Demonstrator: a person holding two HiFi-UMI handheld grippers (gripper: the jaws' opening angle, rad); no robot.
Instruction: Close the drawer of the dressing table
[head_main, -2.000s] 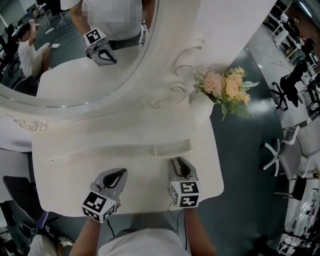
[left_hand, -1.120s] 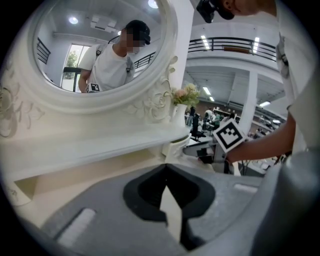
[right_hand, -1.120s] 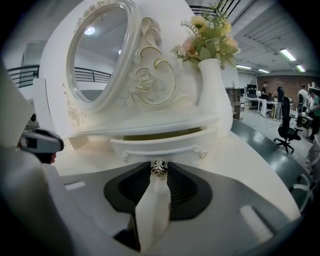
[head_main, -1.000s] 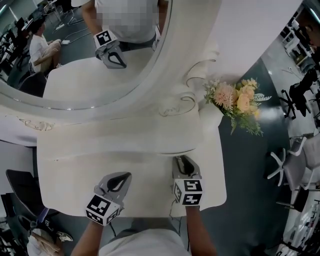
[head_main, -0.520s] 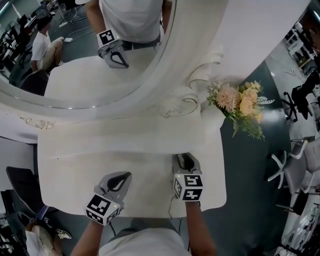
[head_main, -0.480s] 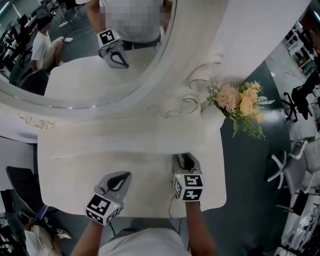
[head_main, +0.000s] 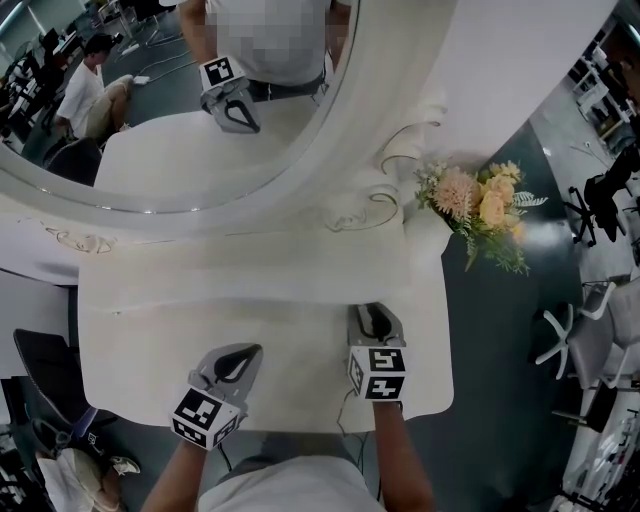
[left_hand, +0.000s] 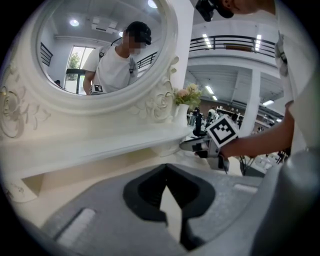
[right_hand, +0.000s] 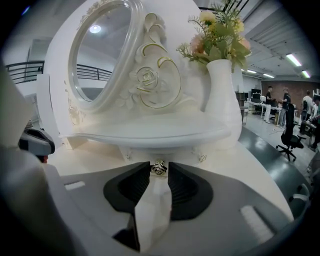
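Drawer of the dressing table is the shallow front under the small shelf, at the centre of the right gripper view. From there it looks pushed nearly or fully home, with no gap that we can make out beneath the shelf. In the head view it lies just right of the frame's centre, hidden under the shelf edge.

Our right gripper points straight at it. Its jaws are narrowed onto the small metal knob, which sits pinched between their tips. Our left gripper hangs over the table's front edge at the lower left of the head view, tips together with nothing between them. It is well apart from the drawer.

We judge the step in hand to be the last of the push. To do it well, we should:

- Press along the drawer's own line, straight toward the mirror at the upper left.
- Hold the gripper level, so the knob is not twisted or levered.
- Go gently at the end, since a hard stop could rock the vase of flowers standing on the shelf at the right.

Once the front feels seated, we should part the jaws before drawing back. Otherwise the knob may drag the drawer out again.
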